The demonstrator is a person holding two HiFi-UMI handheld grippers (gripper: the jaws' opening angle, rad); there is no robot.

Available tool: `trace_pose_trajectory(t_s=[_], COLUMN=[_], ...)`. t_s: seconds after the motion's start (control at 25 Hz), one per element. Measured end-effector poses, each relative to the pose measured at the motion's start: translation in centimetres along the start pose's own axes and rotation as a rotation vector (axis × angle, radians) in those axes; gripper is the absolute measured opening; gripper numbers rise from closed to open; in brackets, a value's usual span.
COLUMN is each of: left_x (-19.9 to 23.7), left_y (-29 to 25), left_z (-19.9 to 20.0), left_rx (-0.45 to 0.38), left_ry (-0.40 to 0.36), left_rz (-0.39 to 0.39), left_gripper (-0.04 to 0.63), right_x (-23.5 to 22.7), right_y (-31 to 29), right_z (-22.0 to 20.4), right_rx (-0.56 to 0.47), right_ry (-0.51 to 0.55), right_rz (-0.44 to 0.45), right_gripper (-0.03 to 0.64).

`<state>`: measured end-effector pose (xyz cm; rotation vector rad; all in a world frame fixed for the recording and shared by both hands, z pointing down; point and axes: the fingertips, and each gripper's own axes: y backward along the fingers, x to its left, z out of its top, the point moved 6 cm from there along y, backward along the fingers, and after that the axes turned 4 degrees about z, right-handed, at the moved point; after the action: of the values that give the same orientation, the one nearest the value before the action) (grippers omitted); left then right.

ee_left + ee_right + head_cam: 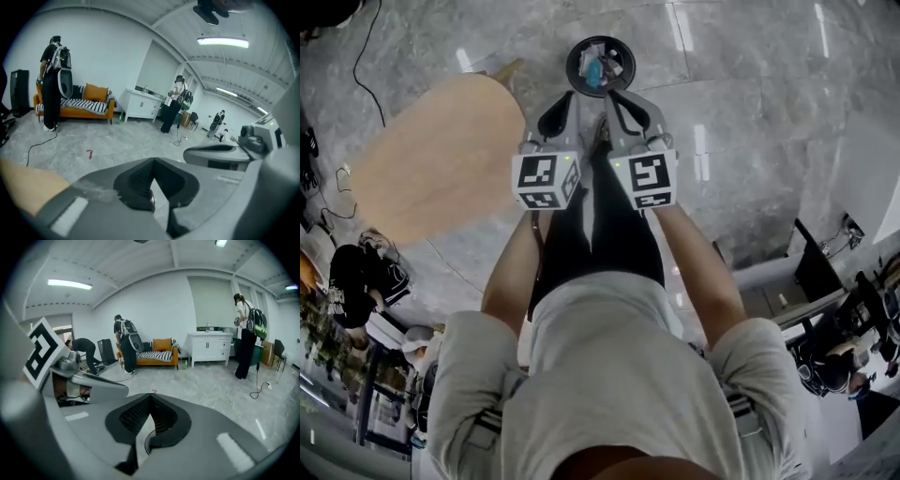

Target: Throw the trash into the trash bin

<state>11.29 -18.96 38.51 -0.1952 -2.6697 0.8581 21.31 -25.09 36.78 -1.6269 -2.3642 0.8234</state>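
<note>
**Both tongs shut and empty above a loaded bin**

Grey marble floor [750,112] fills the head view, glossy, streaked with light. Biggest thing on it is the round wooden table [441,159], out at ten o'clock from the centre of the picture. Over in the right gripper view an orange sofa [157,357] with a striped cover stands against the white far wall at twelve o'clock, and a white cabinet [211,345] sits beside it at one o'clock. People stand about near both.

Back to the head view: the trash bin [571,67], round and dark, stands on the floor at twelve o'clock, clear of the table. Just below it come the two tools, side by side. The left gripper [565,101] sits toward eleven and the right gripper [617,101] toward one, both noses aimed at the bin's near rim. Their marker cubes [546,180] almost touch.

Each gripper's own view settles it. The left's jaws are pressed tip to tip with nothing between them. The right's jaws are also closed tip to tip and carry nothing.

And the trash [598,67]? Blue and white scraps, lying inside the bin.
</note>
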Motion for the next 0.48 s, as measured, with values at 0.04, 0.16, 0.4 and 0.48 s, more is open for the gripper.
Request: trace_pose_trajectory(t_s=[0.04, 0.16, 0.4, 0.48], left_x=[-0.2, -0.5, 0.9, 1.5], left_y=[1.6, 6.3, 16.8, 20.7], left_z=[1.2, 4.5, 9.7, 11.3], left_rx=[-0.023, -0.099, -0.252, -0.313], left_ry=[-0.005, -0.028, -0.071, -0.098], left_rz=[-0.001, 0.006, 0.051, 0.082], left_gripper=[0.018, 0.018, 0.018, 0.018], right_x=[1.0, 3.9, 11.0, 13.6], right_y=[1.2, 4.0, 8.9, 10.7], right_z=[1.4, 5.5, 13.4, 15.7], right_rx=[-0.021, -0.087, -0.236, -0.277], right_ry=[0.010, 0.046, 0.129, 0.146], right_rz=[0.001, 0.011, 0.025, 0.026], right_gripper=[0.008, 0.008, 0.008, 0.008])
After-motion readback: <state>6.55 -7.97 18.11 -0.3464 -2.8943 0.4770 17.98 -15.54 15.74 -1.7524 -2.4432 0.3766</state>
